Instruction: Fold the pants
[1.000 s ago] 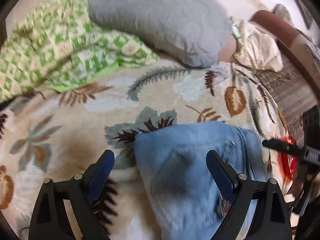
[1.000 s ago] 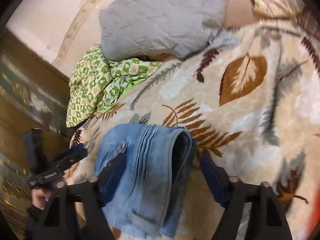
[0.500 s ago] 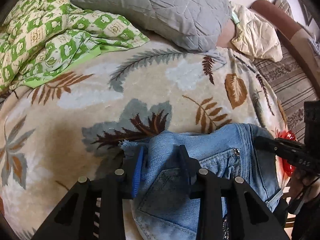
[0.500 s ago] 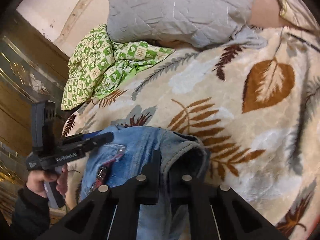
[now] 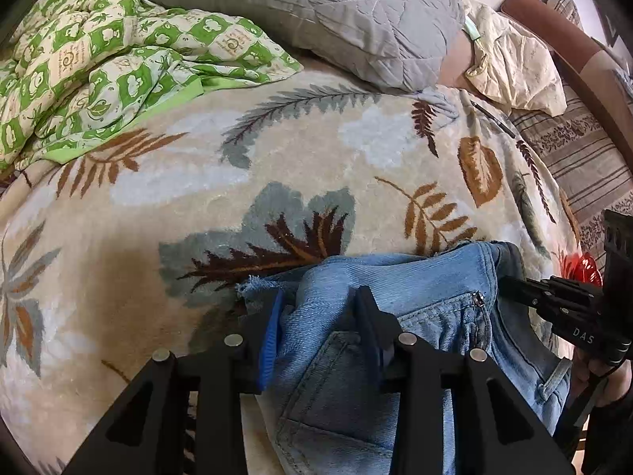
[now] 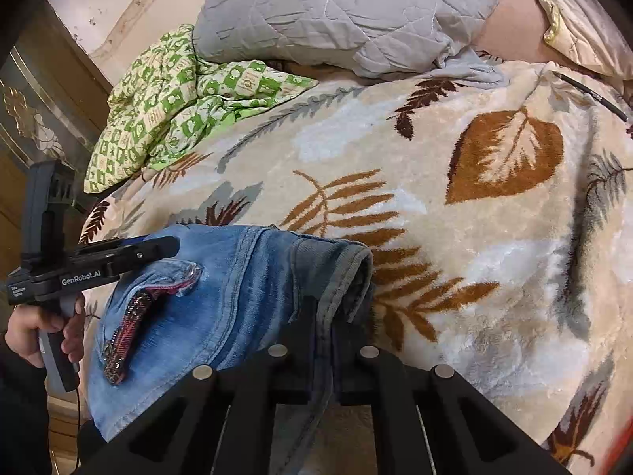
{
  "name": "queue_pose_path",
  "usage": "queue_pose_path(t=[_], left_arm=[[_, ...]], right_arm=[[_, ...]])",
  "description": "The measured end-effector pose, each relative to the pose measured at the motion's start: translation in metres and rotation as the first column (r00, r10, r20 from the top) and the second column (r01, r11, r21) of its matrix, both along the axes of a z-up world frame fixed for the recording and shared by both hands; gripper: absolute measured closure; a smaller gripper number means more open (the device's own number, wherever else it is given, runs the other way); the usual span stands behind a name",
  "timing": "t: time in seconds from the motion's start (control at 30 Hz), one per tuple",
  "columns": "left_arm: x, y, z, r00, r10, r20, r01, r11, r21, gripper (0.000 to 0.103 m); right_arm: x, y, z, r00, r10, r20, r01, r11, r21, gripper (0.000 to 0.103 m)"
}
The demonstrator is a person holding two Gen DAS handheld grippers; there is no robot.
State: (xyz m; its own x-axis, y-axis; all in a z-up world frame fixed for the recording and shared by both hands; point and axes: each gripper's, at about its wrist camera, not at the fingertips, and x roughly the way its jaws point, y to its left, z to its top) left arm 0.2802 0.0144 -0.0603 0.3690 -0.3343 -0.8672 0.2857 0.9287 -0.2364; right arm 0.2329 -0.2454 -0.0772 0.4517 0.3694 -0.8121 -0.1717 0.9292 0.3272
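A second ago both our tongs stood spread over the jeans; now the left tongs pinch a bunched fold at one side and have just eased slightly, while the right tongs are pressed together on the waistband edge. The jeans lie on the bed's leaf-patterned blanket, at its near edge.

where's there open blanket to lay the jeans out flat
The leaf-print blanket is bare between the jeans at the near edge and the green checked quilt and grey pillow at the far side. Crowded spots: that far side, and the pen near the cream pillow.
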Motion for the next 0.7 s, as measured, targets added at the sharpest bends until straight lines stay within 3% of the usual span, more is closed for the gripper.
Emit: queue_pose_path(t=[0.17, 0.23, 0.4, 0.5, 0.6, 0.7], left_arm=[[0.0, 0.0, 0.0, 1.0, 0.01, 0.0, -0.01, 1.0, 0.016, 0.057], [-0.001, 0.001, 0.001, 0.999, 0.037, 0.023, -0.039, 0.998, 0.046, 0.035], [-0.02, 0.017, 0.023, 0.988, 0.117, 0.102, -0.121, 0.992, 0.038, 0.014], [-0.042, 0.026, 0.04, 0.986, 0.104, 0.134, -0.105, 0.994, 0.004, 0.01], [-0.07, 0.028, 0.049, 0.986, 0.065, 0.154, -0.07, 0.997, 0.025, 0.01], [-0.103, 0.029, 0.06, 0.976, 0.066, 0.207, -0.082, 0.994, 0.071, 0.007]], right_arm=[[-0.001, 0.001, 0.001, 1.0, 0.001, 0.004, -0.001, 1.0, -0.017, 0.097], [-0.002, 0.006, 0.004, 1.0, 0.013, 0.015, -0.012, 0.999, -0.049, 0.097], [-0.011, 0.014, 0.02, 0.997, 0.034, 0.064, -0.029, 0.996, -0.085, 0.093], [-0.021, 0.013, 0.035, 0.997, 0.012, 0.079, -0.001, 0.991, -0.131, 0.074], [-0.039, 0.013, 0.052, 0.992, 0.009, 0.126, 0.009, 0.99, -0.144, 0.016], [-0.066, 0.014, 0.072, 0.976, -0.005, 0.217, 0.04, 0.986, -0.159, 0.014]])
